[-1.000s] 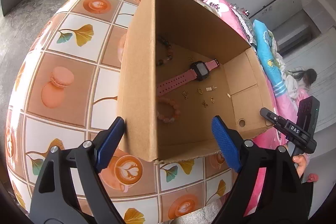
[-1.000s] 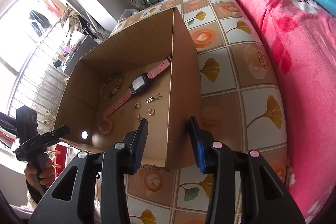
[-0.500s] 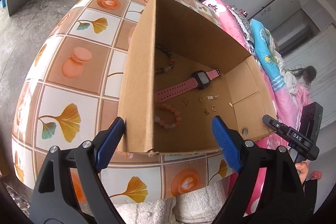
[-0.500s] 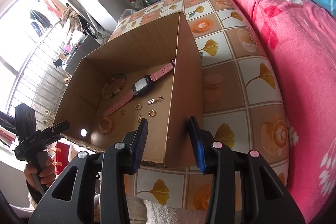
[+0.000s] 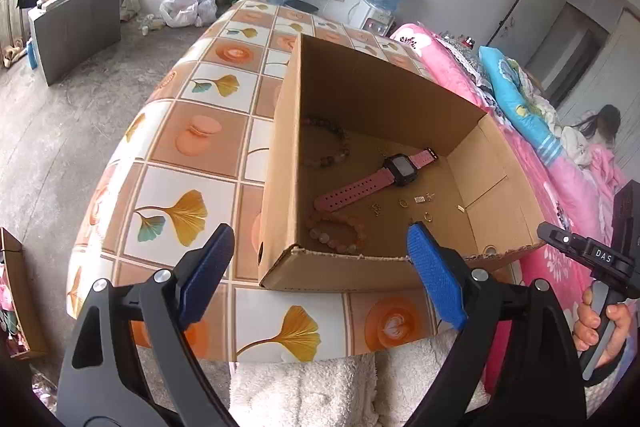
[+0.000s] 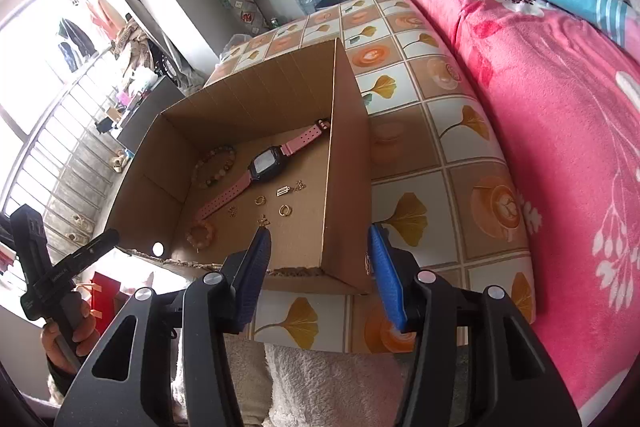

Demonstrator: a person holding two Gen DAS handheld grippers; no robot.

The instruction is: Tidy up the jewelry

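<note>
The left claw (image 5: 320, 267) has two glossy black plastic arms shaped as open triangular frames, each carrying a textured blue pad (image 5: 436, 273) on its inner face and silver round screws (image 5: 160, 275) near the joints. The right claw (image 6: 318, 273) is built the same: black frames, ribbed blue pads (image 6: 386, 277), silver screws (image 6: 425, 275). At the right edge of the left view, a bare-skinned hand (image 5: 600, 327) wraps a black handle with a bar marked "DAS" (image 5: 603, 255) in white letters.

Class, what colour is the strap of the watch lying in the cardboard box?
Pink, on the black-cased watch; the right wrist view shows it best.
</note>
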